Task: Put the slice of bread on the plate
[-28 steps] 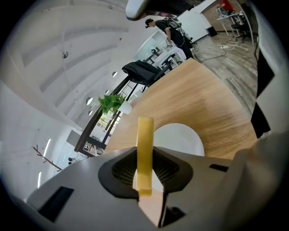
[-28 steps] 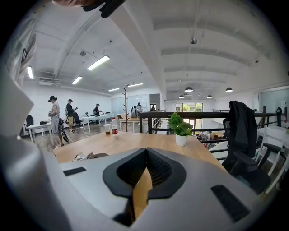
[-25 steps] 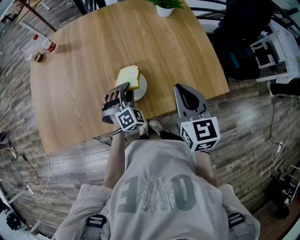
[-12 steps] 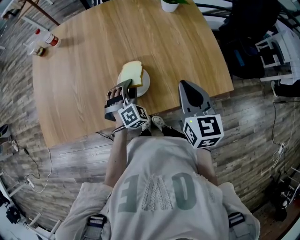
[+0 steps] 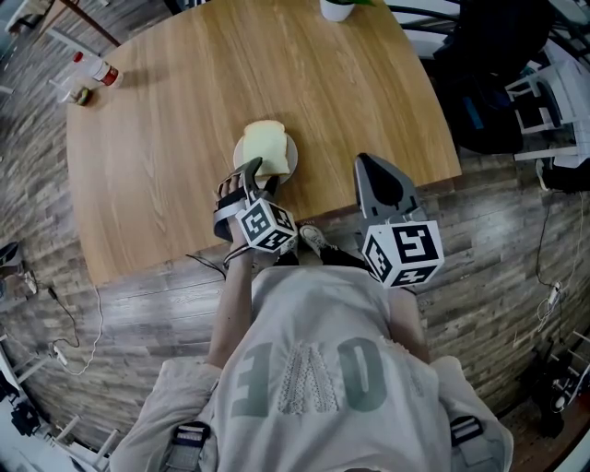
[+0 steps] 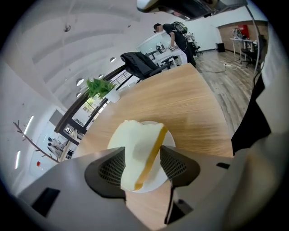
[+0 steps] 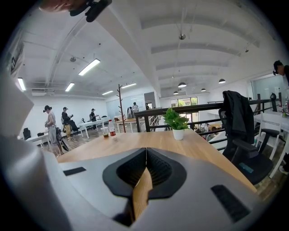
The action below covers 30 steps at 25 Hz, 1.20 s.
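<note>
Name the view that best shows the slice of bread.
Left gripper view: the slice of bread fills its centre, on the plate between the jaws of the left gripper, which have just been opening. The head view shows it small, partly behind that gripper. The right gripper view misses it.

Wooden table (image 5: 166,138) with plate (image 5: 292,159), bottle (image 5: 97,69), pot (image 5: 336,9)

The slice of bread (image 6: 133,149) is pale cream with a yellow-brown crust, and the plate (image 6: 152,184) is white. The table (image 5: 175,129) is light, fine-grained wood. The left gripper (image 6: 142,162) and right gripper (image 7: 145,158) are grey with black ribbed pads, their cubes white with black square markers.
</note>
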Motion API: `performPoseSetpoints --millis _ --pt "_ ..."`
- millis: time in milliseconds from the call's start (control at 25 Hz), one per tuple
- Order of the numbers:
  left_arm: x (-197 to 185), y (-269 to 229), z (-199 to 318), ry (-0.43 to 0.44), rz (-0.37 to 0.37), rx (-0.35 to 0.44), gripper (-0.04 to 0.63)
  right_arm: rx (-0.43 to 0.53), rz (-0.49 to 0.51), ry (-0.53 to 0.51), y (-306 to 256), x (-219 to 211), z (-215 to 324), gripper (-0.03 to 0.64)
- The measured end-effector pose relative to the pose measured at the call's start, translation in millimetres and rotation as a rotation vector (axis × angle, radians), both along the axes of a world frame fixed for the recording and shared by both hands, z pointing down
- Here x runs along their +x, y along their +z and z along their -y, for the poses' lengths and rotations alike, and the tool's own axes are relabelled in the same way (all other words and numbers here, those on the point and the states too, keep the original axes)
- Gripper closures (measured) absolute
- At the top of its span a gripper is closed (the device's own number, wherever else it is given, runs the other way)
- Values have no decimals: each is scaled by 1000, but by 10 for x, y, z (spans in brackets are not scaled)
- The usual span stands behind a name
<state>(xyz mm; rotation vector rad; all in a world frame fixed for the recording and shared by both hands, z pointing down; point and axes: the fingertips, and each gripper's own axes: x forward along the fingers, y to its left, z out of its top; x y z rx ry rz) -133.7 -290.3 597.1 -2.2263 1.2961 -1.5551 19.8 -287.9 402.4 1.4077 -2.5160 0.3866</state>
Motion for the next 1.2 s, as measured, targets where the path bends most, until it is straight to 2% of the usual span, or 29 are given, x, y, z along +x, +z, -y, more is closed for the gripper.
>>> performPoseSetpoints --millis 120,240,400,520,640,720,800,960,1120,1160,1200 --pt "-6 -42 2 -31 -56 9 340 -3 3 -6 0 0 -18 600" --pt "-24 -106 35 -67 -135 20 191 1 3 -17 -5 -16 -3 599" --pt "-45 -226 45 -110 -210 34 149 19 1 -35 -52 -43 37 600" --pt "-92 -526 120 -199 -374 90 146 33 4 -51 -102 -79 73 600" --pt "-132 -955 270 -276 -606 165 147 59 7 -72 -185 -136 117 600" --pt "-172 -1295 370 -309 -756 234 147 88 14 -92 -272 -215 161 600" --pt "-214 -1652 422 -319 -859 310 147 126 20 -116 -386 -323 208 599" --pt "-262 -2270 391 -282 -1007 422 149 219 36 -158 -670 -537 255 598" --pt "-361 -2874 265 -232 -1102 569 165 319 85 -201 -962 -692 245 598" --pt "-395 -3023 214 -222 -1112 616 206 340 98 -209 -1023 -715 230 598" --pt "-437 -3162 153 -217 -1114 668 296 357 112 -214 -1075 -734 212 598"
